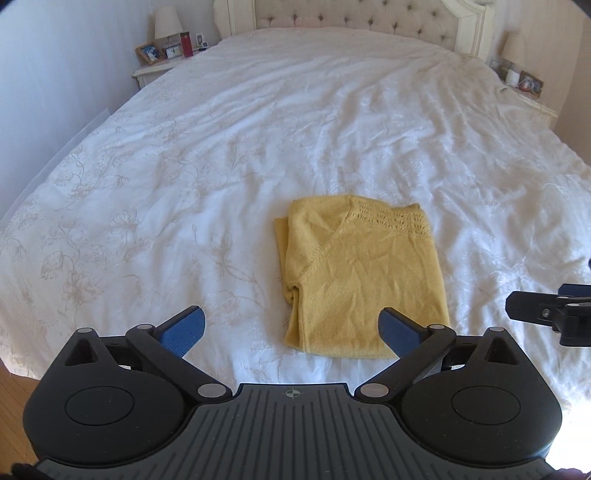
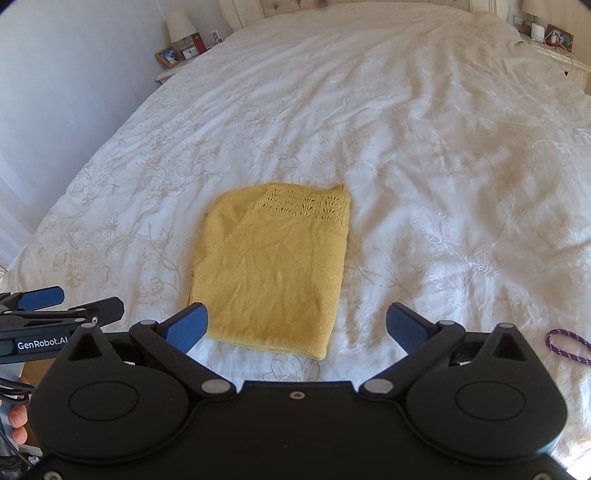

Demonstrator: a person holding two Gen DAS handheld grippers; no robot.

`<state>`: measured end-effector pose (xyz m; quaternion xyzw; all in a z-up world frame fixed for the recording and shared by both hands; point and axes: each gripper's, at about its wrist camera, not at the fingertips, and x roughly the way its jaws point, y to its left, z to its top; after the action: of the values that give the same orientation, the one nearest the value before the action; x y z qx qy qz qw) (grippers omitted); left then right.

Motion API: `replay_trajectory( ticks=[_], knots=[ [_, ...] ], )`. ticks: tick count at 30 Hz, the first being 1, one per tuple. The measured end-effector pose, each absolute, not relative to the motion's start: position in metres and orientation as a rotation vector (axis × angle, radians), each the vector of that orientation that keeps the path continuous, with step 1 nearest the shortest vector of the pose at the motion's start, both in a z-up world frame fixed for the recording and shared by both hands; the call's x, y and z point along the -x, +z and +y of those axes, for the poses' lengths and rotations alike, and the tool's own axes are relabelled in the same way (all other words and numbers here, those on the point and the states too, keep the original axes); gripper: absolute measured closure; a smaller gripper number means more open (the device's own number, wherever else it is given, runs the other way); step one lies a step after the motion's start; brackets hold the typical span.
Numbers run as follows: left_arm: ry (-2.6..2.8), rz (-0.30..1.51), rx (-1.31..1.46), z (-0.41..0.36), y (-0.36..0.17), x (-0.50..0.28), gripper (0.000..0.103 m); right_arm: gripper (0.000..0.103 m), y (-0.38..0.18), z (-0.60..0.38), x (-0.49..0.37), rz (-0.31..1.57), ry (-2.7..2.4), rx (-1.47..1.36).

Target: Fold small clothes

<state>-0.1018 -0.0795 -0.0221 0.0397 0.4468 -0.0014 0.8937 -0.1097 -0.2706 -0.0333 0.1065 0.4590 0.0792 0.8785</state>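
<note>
A yellow knit garment (image 1: 360, 277) lies folded into a compact rectangle on the white bedspread (image 1: 221, 147), lace edge at its far side. It also shows in the right wrist view (image 2: 273, 269). My left gripper (image 1: 291, 328) is open and empty, held just short of the garment's near edge. My right gripper (image 2: 295, 325) is open and empty, also just short of the near edge, toward its right corner. Each gripper shows at the edge of the other's view: the right one (image 1: 543, 312) and the left one (image 2: 55, 306).
The bedspread (image 2: 443, 147) is wrinkled, with a floral pattern. Nightstands with lamps and frames stand at the far left (image 1: 166, 48) and far right (image 1: 521, 77). A purple cord loop (image 2: 567, 345) lies on the bed to the right. A tufted headboard (image 1: 351, 14) is at the back.
</note>
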Motion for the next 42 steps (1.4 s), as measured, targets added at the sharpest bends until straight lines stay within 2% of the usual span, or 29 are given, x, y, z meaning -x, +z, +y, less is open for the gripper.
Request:
replay_trajectory(
  ticks=[5, 14, 21, 31, 42],
  knots=[
    [0.002, 0.903, -0.059, -0.081, -0.011, 0.113, 0.001, 0.001, -0.022, -0.275, 0.119, 0.929, 0.141, -0.216],
    [0.047, 0.994, 0.015, -0.074, -0.008, 0.122, 0.002, 0.001, -0.007, -0.267, 0.139, 0.846, 0.081, -0.083],
    [0.058, 1.005, -0.086, -0.078, -0.011, 0.128, 0.002, 0.001, 0.007, -0.269, 0.151, 0.763, 0.028, -0.110],
    [0.063, 1.071, -0.059, -0.076, -0.021, 0.127, 0.002, 0.001, -0.011, -0.272, 0.138, 0.913, 0.030, -0.203],
    [0.042, 1.129, -0.063, -0.078, -0.033, 0.121, 0.002, 0.001, -0.025, -0.268, 0.135, 0.989, 0.008, -0.157]
  ],
)
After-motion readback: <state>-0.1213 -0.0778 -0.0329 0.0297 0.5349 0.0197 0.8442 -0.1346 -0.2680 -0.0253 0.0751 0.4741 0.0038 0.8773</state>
